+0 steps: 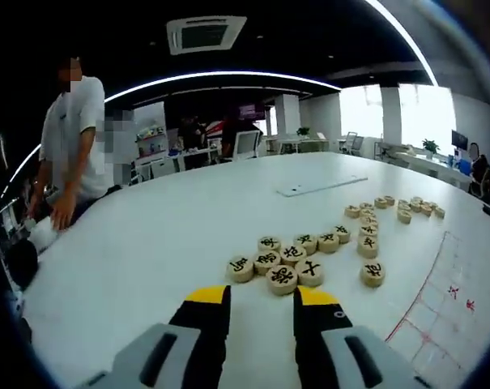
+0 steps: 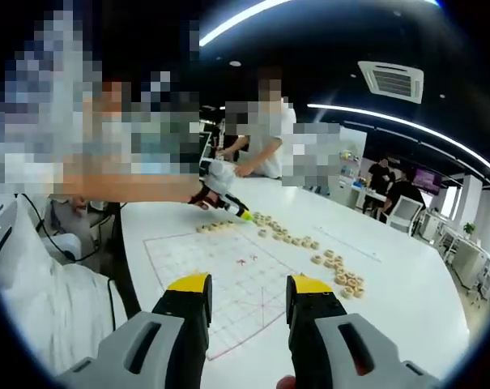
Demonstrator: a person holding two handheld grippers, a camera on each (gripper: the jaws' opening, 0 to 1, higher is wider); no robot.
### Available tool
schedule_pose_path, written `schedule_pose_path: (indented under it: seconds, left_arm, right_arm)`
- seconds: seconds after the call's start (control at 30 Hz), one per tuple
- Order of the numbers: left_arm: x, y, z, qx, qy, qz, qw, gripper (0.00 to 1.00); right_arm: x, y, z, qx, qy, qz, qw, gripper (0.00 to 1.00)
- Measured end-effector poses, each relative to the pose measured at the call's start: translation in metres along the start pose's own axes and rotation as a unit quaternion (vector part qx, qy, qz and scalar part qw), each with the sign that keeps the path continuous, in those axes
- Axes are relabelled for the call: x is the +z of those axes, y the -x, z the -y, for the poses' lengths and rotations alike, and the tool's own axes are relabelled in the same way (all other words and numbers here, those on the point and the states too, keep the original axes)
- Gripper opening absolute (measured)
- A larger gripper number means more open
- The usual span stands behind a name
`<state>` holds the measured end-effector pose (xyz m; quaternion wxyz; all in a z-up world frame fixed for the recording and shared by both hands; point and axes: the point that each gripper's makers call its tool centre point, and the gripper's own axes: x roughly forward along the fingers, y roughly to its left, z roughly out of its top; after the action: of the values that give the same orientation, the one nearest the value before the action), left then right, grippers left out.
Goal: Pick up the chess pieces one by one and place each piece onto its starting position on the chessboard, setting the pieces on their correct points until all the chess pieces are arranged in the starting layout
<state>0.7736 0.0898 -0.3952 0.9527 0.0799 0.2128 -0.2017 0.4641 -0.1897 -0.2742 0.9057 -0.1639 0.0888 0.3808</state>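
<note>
On the white table (image 1: 164,235), in the left gripper view, nine round wooden chess pieces (image 1: 283,279) with black characters lie close in front of the left hand-held gripper (image 1: 261,301), and farther right a second loose group holds about a dozen more (too small to count exactly). At the lower right lies the chessboard (image 1: 447,304), a sheet with red lines. The left hand-held gripper hovers low with its jaws apart, holding nothing. In the right gripper view, the right hand-held gripper (image 2: 249,288) hangs above the chessboard, jaws also apart and empty.
</note>
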Motion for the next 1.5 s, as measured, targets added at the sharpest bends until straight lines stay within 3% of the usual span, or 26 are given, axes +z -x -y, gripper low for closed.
schedule_pose_path:
  seconds: [0.17, 0.27, 0.33, 0.4, 0.8, 1.1, 1.23, 1.5]
  left_arm:
    - [-0.002, -0.01, 0.005, 0.003, 0.002, -0.005, 1.0, 0.32]
    - [-0.001, -0.013, 0.004, 0.003, 0.017, 0.0, 0.9999, 0.28]
    - [0.0, -0.013, 0.004, 0.006, 0.019, 0.001, 0.9998, 0.2]
    - [0.001, -0.013, 0.003, 0.009, 0.017, 0.002, 0.9998, 0.2]
    - [0.015, 0.011, 0.003, 0.0, 0.002, 0.014, 0.9999, 0.2]
    - [0.026, 0.057, 0.025, -0.042, -0.011, 0.028, 0.9987, 0.2]
    - [0.031, 0.085, 0.036, -0.06, -0.019, 0.052, 0.9966, 0.2]
    - [0.028, 0.139, 0.037, -0.077, -0.016, 0.076, 0.994, 0.2]
  right_arm:
    - [0.001, 0.001, 0.001, -0.002, 0.001, 0.001, 1.0, 0.38]
    - [0.001, 0.002, 0.001, -0.002, 0.001, 0.002, 1.0, 0.38]
    - [0.0, 0.001, 0.002, -0.002, -0.001, 0.001, 1.0, 0.38]
    - [-0.001, 0.0, 0.002, -0.002, -0.002, -0.001, 1.0, 0.38]
    - [0.0, 0.0, -0.001, -0.001, 0.001, -0.001, 1.0, 0.38]
    - [-0.001, -0.001, -0.003, 0.002, 0.0, -0.003, 1.0, 0.38]
    - [0.0, 0.0, -0.003, 0.001, 0.002, -0.001, 1.0, 0.38]
    - [0.001, 0.0, -0.003, -0.001, 0.002, 0.0, 1.0, 0.38]
